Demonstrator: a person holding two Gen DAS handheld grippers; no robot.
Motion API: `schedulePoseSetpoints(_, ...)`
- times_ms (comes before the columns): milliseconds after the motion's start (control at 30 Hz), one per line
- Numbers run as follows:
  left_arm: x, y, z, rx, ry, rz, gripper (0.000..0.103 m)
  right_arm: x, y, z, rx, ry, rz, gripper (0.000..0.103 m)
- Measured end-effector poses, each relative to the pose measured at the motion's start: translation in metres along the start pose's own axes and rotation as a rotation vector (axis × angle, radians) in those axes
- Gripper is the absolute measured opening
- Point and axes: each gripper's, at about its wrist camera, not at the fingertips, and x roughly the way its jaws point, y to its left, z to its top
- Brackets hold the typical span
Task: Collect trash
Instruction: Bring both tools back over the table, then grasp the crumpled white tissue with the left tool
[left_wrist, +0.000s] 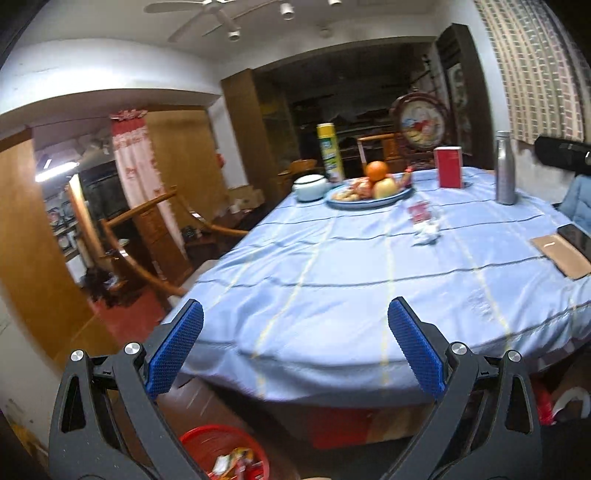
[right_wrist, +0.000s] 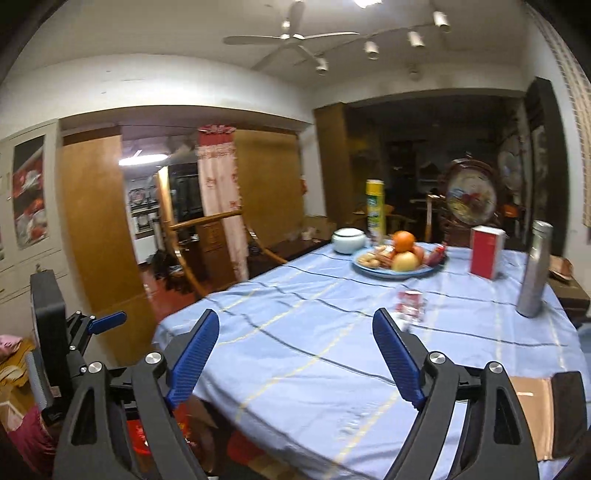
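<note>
2 grippers, left gripper (left_wrist: 295, 325) and right gripper (right_wrist: 295, 332), both spread wide with nothing in them, over the blue tablecloth (left_wrist: 332, 266); crumpled wrappers (left_wrist: 424, 225) lie near the fruit plate (left_wrist: 369, 195).

White ceiling fan (right_wrist: 291, 37) above wooden doors (right_wrist: 99, 221) (red floor (left_wrist: 125, 317) beyond).

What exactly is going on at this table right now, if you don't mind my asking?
A person is clearing trash with a handheld gripper in each hand. Both the left gripper and the right gripper are open and empty, held at the near edge of the table. A red bin below the left gripper already holds some wrappers. A red wrapper and crumpled white paper are on the blue tablecloth, in front of the fruit plate, and look like the next pickup.
</note>
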Motion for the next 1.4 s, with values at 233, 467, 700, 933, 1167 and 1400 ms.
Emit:
schedulePoseSetpoints(233, 0.063, -0.027, 0.02, 0.013, 0.069, -0.07, 0.096, 0.055, -0.051, -0.005, 0.094, 0.094, -0.076, 0.088)
schedulePoseSetpoints(467, 0.149, -0.033, 0.036, -0.024, 0.205, -0.128, 0.096, 0.117, -0.1, -0.021, 0.175, 0.232, -0.15, 0.09)
schedulePoseSetpoints(700, 0.218, -0.053, 0.047, -0.06, 0.333, -0.213, 0.096, 0.167, -0.139, -0.048, 0.232, 0.359, -0.199, 0.091)
schedulePoseSetpoints(933, 0.25, -0.103, 0.069, 0.022, 0.34, -0.288, 0.096, 0.175, -0.166, -0.056, 0.259, 0.349, -0.275, 0.091)
schedulePoseSetpoints(1167, 0.291, -0.161, 0.095, 0.078, 0.368, -0.391, 0.096, 0.183, -0.188, -0.068, 0.382, 0.408, -0.239, 0.093)
schedulePoseSetpoints(1400, 0.331, -0.197, 0.098, 0.076, 0.433, -0.474, 0.097, 0.193, -0.192, -0.075, 0.416, 0.455, -0.216, 0.093)
